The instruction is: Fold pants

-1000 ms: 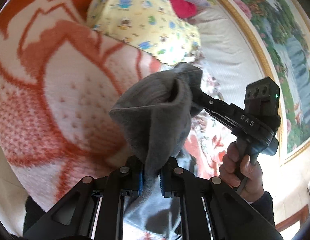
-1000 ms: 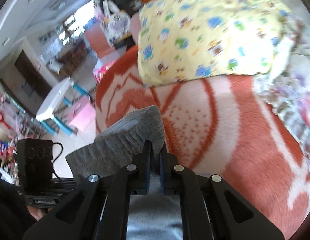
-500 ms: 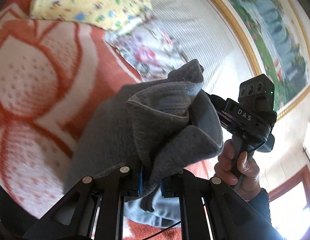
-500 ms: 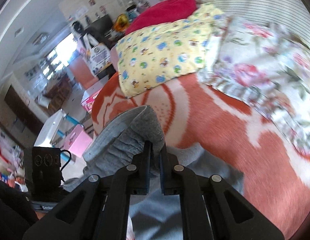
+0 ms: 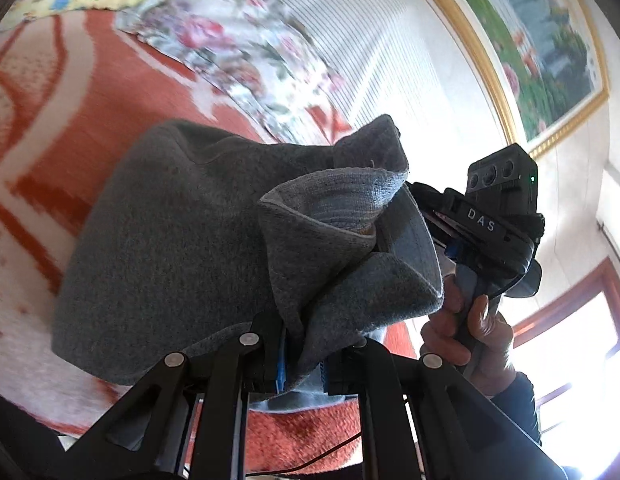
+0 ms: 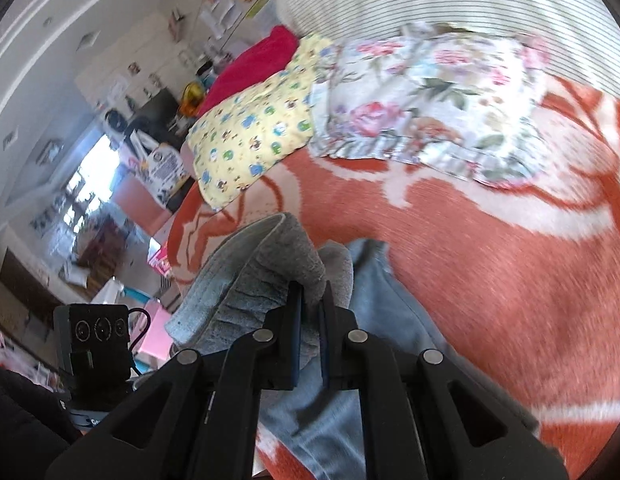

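The grey pants (image 5: pixel 182 240) hang bunched above an orange and white blanket (image 5: pixel 70 92) on a bed. My left gripper (image 5: pixel 304 364) is shut on a fold of the grey cloth. My right gripper (image 6: pixel 310 312) is shut on the ribbed waistband of the pants (image 6: pixel 250 276), with the rest of the cloth trailing down onto the blanket (image 6: pixel 490 280). In the left wrist view the right gripper's body (image 5: pixel 490 220) shows at the right, its fingers hidden in the cloth. In the right wrist view the left gripper's body (image 6: pixel 96 340) shows at the lower left.
A floral pillow (image 6: pixel 426 108), a yellow patterned pillow (image 6: pixel 254 124) and a red blanket (image 6: pixel 254 64) lie at the bed's far end. A striped headboard (image 6: pixel 450 4) rises behind. A framed painting (image 5: pixel 530 40) hangs on the wall. Furniture and clutter stand beside the bed (image 6: pixel 110 200).
Both grippers have swung with the pants toward the headboard end. The pants have spread wider between them, with more cloth lying on the blanket.
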Motion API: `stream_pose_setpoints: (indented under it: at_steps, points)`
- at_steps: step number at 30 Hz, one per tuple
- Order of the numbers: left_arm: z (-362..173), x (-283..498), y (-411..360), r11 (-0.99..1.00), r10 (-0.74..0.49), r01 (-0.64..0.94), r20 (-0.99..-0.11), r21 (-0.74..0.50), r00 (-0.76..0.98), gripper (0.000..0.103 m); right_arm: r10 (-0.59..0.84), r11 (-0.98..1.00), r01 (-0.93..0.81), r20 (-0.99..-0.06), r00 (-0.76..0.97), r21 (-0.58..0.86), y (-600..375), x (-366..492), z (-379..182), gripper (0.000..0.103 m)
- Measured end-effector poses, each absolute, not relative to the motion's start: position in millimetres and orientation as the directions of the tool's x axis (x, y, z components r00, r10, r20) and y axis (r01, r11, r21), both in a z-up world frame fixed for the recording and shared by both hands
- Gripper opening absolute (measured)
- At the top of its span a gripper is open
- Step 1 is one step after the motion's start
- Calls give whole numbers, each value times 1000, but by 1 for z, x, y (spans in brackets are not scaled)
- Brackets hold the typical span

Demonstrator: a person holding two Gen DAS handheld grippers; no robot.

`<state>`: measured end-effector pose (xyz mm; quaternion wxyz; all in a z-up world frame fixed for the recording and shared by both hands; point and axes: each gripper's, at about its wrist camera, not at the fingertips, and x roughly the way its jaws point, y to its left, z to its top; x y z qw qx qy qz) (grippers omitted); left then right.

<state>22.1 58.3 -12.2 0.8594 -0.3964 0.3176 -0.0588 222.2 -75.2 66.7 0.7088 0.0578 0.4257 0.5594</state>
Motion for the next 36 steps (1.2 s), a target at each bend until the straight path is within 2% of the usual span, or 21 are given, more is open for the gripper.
stream_pose_setpoints:
  at_steps: [10,23,36]
  points:
    - [-22,48,-1,733,-405,-105,-555,-672,726,9,842,447,-662,-532,85,601,-153,226,39,8]
    - [-18,75,-69,814,-415,-23,-609,-580,676,10,857,487,-563,-488,164,668,-230,238,10,8]
    - [-36,95,-86,854,-382,-27,-661,-520,646,10,859,496,-503,-484,167,708,-251,244,-23,8]
